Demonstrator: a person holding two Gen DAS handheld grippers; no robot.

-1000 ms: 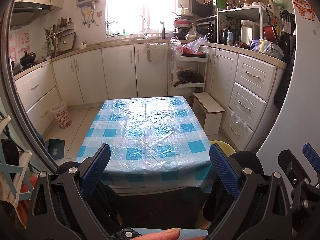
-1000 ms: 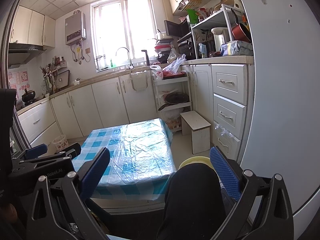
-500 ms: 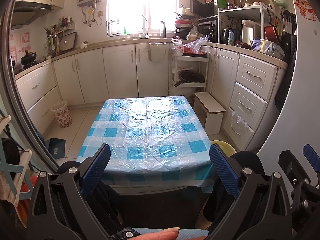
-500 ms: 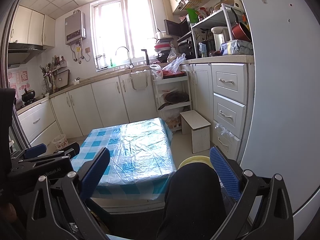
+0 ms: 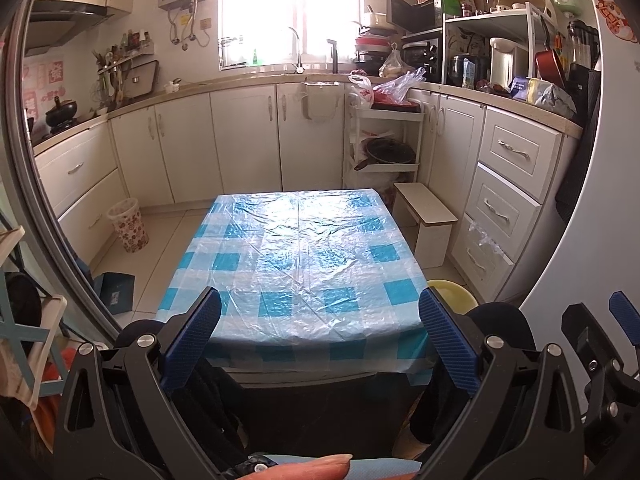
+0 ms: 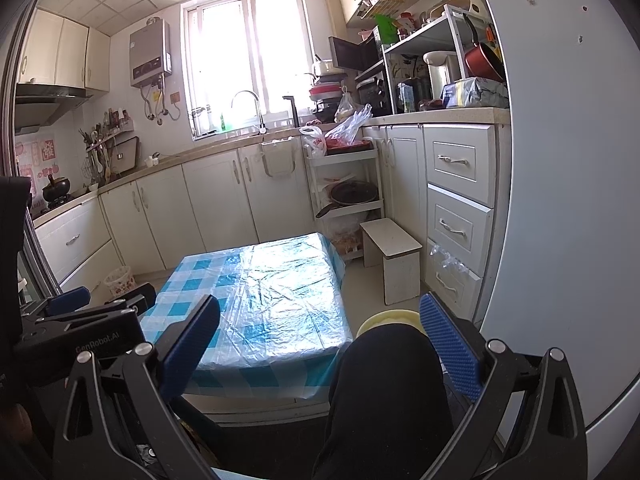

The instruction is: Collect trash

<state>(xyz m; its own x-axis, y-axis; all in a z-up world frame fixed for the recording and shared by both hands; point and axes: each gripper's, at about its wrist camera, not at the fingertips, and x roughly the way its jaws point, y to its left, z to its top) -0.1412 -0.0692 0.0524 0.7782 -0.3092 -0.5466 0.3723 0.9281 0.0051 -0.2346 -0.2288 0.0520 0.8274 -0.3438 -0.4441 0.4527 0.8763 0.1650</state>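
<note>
Kitchen, checkered table, both tongs spread, empty

Yellow basin part hidden by knee; bin contents unclear

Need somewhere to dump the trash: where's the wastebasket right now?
The floral wastebasket stands on the floor at the left in both views, against the left-hand cabinets, beyond the checked table.

Both wrist views face forward, sharing the checkered table nearby.
</note>
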